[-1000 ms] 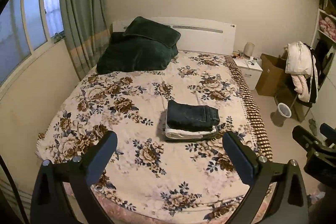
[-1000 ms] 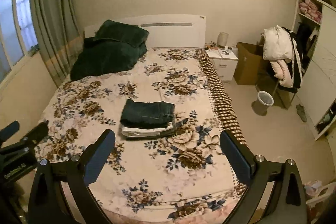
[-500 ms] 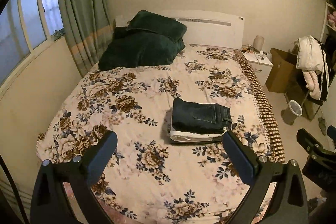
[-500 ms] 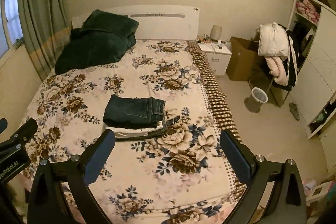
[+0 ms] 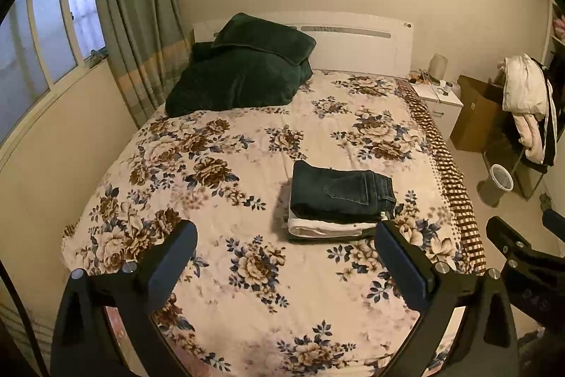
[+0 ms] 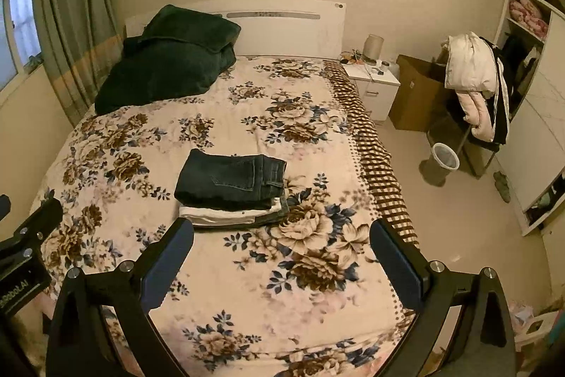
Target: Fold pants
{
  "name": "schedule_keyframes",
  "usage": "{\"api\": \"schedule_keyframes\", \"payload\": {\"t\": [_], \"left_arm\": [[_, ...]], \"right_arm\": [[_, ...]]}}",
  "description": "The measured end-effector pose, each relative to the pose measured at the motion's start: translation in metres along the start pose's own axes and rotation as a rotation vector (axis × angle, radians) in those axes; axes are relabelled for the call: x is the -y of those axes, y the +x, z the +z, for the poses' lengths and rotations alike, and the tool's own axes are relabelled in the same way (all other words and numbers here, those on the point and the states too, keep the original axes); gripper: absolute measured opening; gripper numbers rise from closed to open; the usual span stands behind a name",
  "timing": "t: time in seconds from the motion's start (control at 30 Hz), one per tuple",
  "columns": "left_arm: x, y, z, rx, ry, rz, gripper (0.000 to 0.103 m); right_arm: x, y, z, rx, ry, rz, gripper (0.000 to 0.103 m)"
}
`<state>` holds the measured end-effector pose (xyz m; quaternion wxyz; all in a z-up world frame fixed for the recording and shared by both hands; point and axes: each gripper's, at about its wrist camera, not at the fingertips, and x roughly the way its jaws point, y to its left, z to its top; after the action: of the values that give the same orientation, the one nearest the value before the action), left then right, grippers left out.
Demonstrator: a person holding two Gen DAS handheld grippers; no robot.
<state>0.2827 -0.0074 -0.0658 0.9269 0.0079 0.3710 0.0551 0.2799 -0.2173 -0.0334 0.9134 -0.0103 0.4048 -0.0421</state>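
Looking along the left claw point(image 5: 284, 257), spread wide and holding nothing, the folded jeans point(image 5: 340, 191) lie ahead and slightly right on the bed point(image 5: 219, 143), long axis running left to right, waistband to the right, stacked on a white folded garment point(image 5: 328, 228). From the right claw point(image 6: 282, 253), also spread and empty, the jeans point(image 6: 229, 181) sit ahead and to the left; neither claw looks clearly nearer. The dark denim looks squarely folded, seemingly finished.

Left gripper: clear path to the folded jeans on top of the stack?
Probably yes. The left gripper hangs open above the bedspread, nothing between it and the folded jeans, though some distance remains.
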Motion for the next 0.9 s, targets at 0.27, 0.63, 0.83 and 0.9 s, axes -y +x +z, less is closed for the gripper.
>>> {"api": "schedule_keyframes", "payload": {"t": [0.27,0.63,0.83,0.9], "left_arm": [[-0.005,0.0,-0.003,0.011,-0.005,-0.003,0.103],[-0.004,-0.003,0.0,0.018,0.002,-0.002,0.103],[-0.002,-0.002,-0.002,0.01,0.0,-0.016,0.103],[-0.002,-0.003,-0.002,0.009,-0.002,-0.014,0.103]], "right_arm": [[-0.002,0.004,-0.005,0.0,0.009,0.025,0.102],[0.002,-0.001,-0.015,0.005,0.032,0.055,0.102],[0.002,-0.003,-0.015,0.009,0.042,0.069,0.102],[0.003,-0.003,-0.015,0.01,0.042,0.071,0.102]]}}
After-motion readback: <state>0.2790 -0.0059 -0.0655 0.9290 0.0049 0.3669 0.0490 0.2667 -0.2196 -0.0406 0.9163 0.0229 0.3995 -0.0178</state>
